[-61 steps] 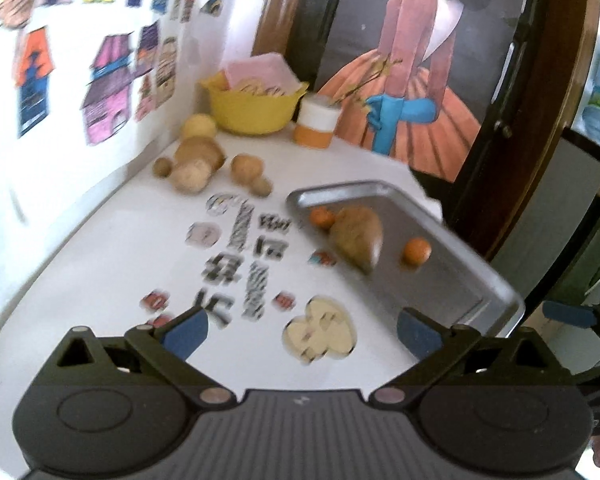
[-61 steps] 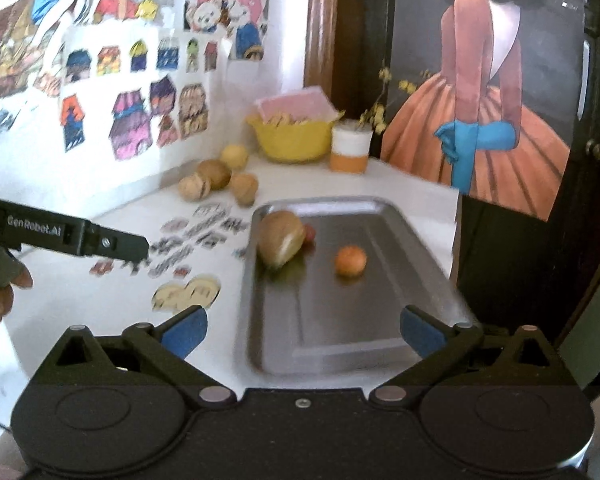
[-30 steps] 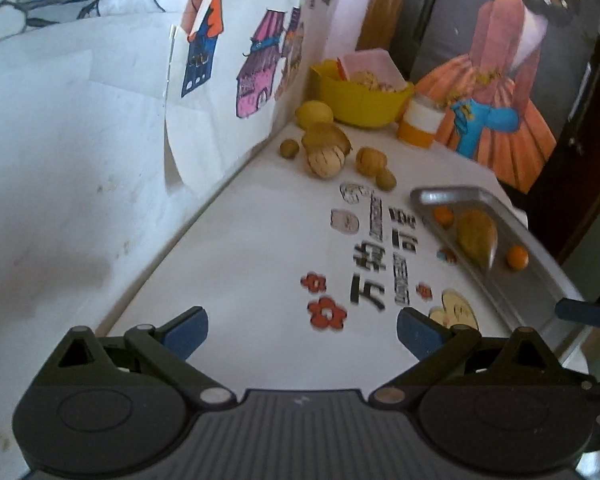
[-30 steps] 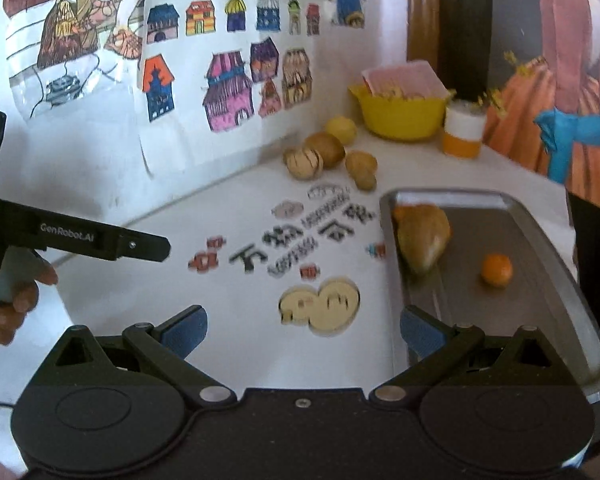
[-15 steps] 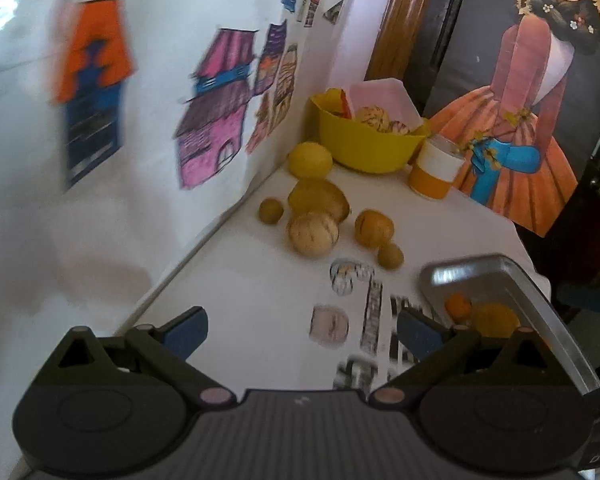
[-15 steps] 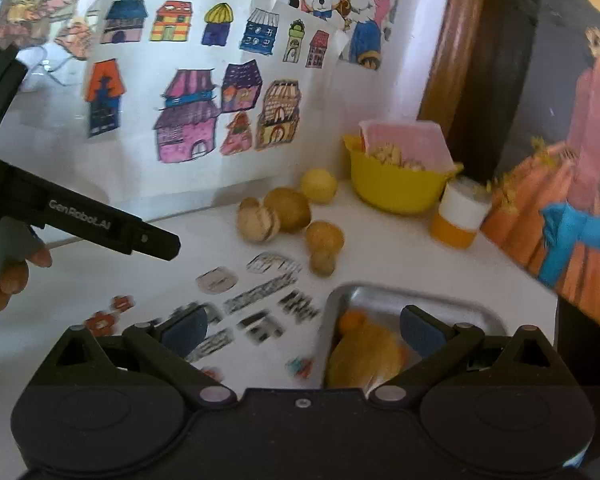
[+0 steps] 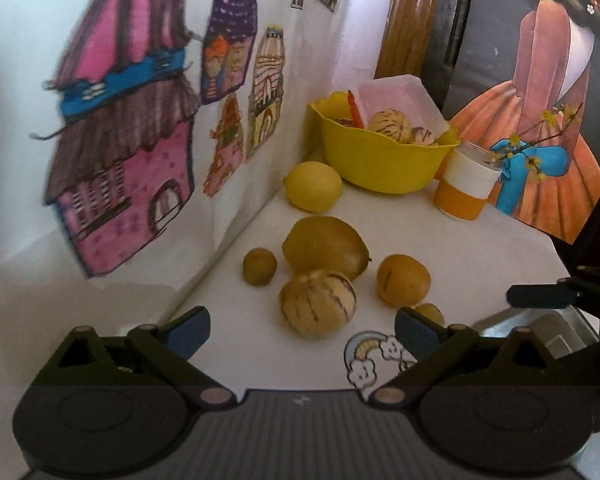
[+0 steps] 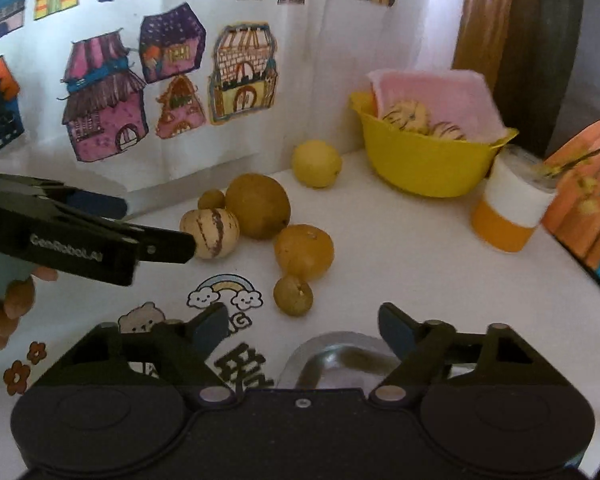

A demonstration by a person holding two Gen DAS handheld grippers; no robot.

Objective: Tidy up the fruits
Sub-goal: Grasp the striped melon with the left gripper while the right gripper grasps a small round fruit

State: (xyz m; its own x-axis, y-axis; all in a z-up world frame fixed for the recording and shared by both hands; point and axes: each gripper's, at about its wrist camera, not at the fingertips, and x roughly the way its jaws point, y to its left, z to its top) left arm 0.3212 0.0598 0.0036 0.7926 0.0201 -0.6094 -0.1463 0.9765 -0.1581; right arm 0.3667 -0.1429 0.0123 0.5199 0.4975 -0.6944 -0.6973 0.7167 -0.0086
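Striped round pale melon [image 7: 317,303] lies just ahead between my left tool [image 7: 302,330] fingers, spread wide, empty; right tool [image 8: 302,322] likewise. Approach stage; next, advance and close.

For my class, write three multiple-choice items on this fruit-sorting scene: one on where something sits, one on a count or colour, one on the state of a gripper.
1. Where is the lemon?
A. on the metal tray
B. on the table beside the yellow bowl
C. inside the cup

2. How many loose fruits lie on the table outside the bowl?
A. three
B. nine
C. six

3. What is the left gripper doing?
A. open, holding nothing
B. shut on the lemon
C. shut on the cup

Answers:
1 B, the lemon rests on the white table left of the bowl, near the wall.
2 C, there is the lemon, a large brownish fruit, a striped fruit, an orange fruit and two small round ones.
3 A, its fingers stand wide apart with only table between them.
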